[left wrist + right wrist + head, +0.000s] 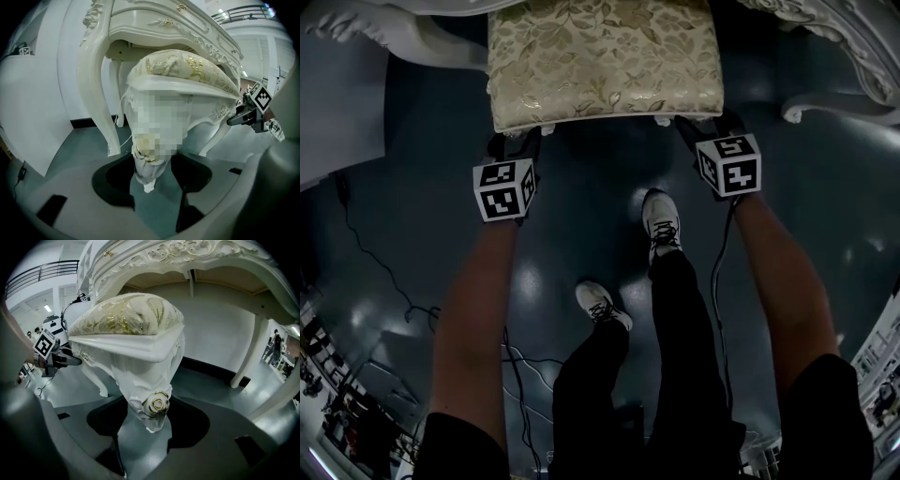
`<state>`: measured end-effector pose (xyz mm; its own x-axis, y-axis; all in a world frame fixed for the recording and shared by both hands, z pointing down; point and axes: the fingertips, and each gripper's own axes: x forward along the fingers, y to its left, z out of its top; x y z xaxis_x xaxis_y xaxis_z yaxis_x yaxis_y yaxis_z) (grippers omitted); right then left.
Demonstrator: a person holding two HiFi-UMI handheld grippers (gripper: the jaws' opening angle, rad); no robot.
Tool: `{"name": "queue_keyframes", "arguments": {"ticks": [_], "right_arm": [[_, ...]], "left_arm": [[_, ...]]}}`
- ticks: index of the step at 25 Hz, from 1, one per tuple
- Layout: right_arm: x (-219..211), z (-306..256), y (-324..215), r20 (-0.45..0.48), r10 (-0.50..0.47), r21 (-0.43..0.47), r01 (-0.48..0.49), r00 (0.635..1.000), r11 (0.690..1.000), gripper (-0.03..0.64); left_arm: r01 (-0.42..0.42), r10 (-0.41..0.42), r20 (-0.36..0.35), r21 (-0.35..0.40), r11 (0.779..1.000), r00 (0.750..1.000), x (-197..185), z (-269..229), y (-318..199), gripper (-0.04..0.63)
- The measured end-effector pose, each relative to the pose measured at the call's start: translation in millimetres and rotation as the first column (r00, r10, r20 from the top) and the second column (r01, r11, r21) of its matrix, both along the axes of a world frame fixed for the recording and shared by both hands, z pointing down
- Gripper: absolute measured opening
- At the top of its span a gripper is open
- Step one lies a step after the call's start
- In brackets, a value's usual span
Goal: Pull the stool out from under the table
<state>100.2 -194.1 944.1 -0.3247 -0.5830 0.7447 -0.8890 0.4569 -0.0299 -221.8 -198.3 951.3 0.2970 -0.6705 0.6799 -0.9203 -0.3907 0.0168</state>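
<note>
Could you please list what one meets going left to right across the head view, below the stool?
In order: left gripper, nearer white shoe, farther white shoe, right gripper. Each gripper clamps a leg of the stool.

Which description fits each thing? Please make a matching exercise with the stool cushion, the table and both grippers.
Things:
1 stool cushion
2 table
3 left gripper
4 right gripper

Descriptions:
a fingers closed on the right stool leg
b white, carved
c gold leaf pattern
d fingers closed on the left stool leg

Pairs: 1-c, 2-b, 3-d, 4-a
</note>
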Motion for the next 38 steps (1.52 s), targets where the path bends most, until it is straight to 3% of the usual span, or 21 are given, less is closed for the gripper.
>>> {"name": "queue_keyframes", "arguments": {"ticks": [5, 17, 24, 32, 38], "right_arm": [[2.2, -1.4, -3.4, 0.015, -0.065, -0.085, 0.066, 0.998, 0.994, 0.285], [2.5, -4.4, 5.6, -0.014, -0.071, -0.169, 0.068, 0.997, 0.983, 0.285], [3.9, -4.9, 6.2, -0.009, -0.071, -0.174, 0.068, 0.997, 0.982, 0.284], [3.6, -5.3, -2.2, 0.018, -0.067, -0.122, 0.069, 0.998, 0.990, 0.284], [3.2, -5.3, 3.0, 0.014, -0.059, -0.132, 0.060, 0.998, 0.989, 0.284]], "left_arm": [[0.067, -0.066, 0.015, -0.096, 0.993, 0.998, 2.8, -6.7, 19.4, 0.255], [0.065, -0.063, 0.016, -0.179, 0.982, 0.998, 2.0, -3.2, 23.9, 0.255], [0.056, -0.051, 0.029, -0.168, 0.984, 0.998, 2.5, -4.4, 22.8, 0.255], [0.125, -0.123, 0.021, -0.128, 0.984, 0.992, 2.2, -5.4, 24.4, 0.255], [0.118, -0.115, 0.030, -0.142, 0.983, 0.993, 1.1, -4.8, 24.6, 0.255]]}}
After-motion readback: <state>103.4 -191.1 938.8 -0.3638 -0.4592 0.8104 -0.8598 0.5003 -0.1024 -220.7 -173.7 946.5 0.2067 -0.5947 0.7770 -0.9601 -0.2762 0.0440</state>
